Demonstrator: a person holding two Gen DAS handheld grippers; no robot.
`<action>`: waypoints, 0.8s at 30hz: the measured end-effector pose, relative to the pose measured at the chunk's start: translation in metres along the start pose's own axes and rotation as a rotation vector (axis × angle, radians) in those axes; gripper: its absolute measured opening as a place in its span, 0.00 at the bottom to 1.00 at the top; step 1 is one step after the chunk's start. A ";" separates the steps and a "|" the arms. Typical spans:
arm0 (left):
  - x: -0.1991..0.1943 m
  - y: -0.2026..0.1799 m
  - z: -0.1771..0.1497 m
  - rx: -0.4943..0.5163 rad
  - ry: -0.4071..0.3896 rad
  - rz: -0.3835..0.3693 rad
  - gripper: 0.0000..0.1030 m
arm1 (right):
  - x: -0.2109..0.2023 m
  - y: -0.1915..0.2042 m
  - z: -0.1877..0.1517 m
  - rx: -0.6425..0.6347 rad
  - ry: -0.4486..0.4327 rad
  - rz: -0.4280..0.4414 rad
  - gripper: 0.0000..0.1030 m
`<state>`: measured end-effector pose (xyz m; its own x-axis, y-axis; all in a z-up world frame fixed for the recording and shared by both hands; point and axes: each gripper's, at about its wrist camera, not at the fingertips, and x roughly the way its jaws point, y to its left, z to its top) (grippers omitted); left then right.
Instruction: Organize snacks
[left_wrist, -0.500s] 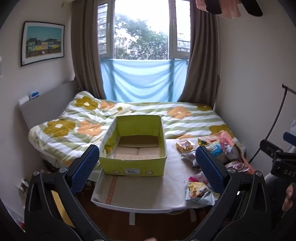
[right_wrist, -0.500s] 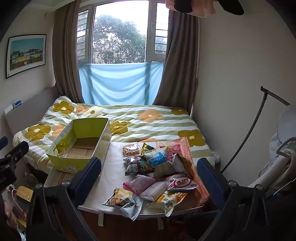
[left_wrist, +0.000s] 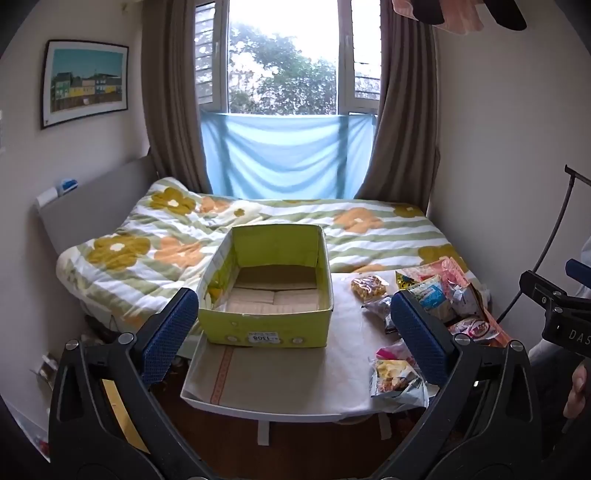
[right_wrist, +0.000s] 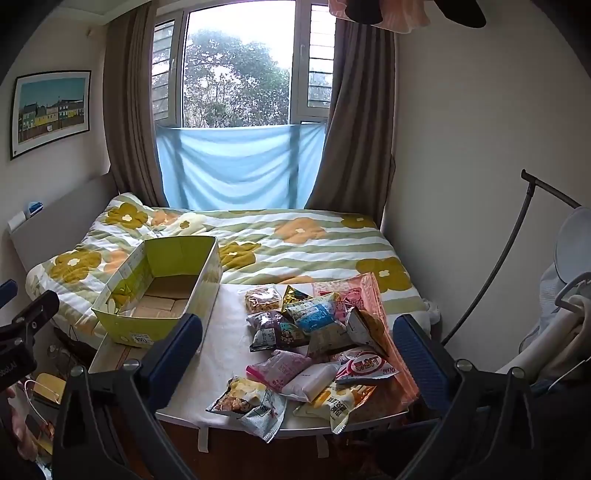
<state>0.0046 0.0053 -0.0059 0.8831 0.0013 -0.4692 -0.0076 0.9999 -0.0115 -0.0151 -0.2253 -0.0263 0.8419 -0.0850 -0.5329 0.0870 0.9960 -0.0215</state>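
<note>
Yellow-green box (left_wrist: 266, 291) open, empty, upright, ahead of left gripper; snack packets (right_wrist: 314, 343) heaped ahead of right gripper.

A pile of snack packets (right_wrist: 317, 343) is spread on the right of the white table (right_wrist: 229, 321); an empty yellow-green box (right_wrist: 159, 295) is set far left.

Black gripper (left_wrist: 293, 332), blue-padded jaws
</note>
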 end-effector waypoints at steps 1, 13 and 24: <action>0.001 0.001 0.000 -0.004 0.003 -0.003 1.00 | -0.001 0.001 0.002 0.001 0.000 0.000 1.00; 0.009 -0.010 0.001 0.013 0.026 0.002 1.00 | 0.002 -0.002 0.012 0.013 0.001 0.016 1.00; 0.010 -0.013 0.004 0.015 0.034 0.003 1.00 | 0.006 -0.008 0.011 0.021 0.009 0.036 1.00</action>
<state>0.0157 -0.0071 -0.0065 0.8666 0.0037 -0.4990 -0.0027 1.0000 0.0028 -0.0052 -0.2339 -0.0201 0.8397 -0.0489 -0.5408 0.0683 0.9975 0.0157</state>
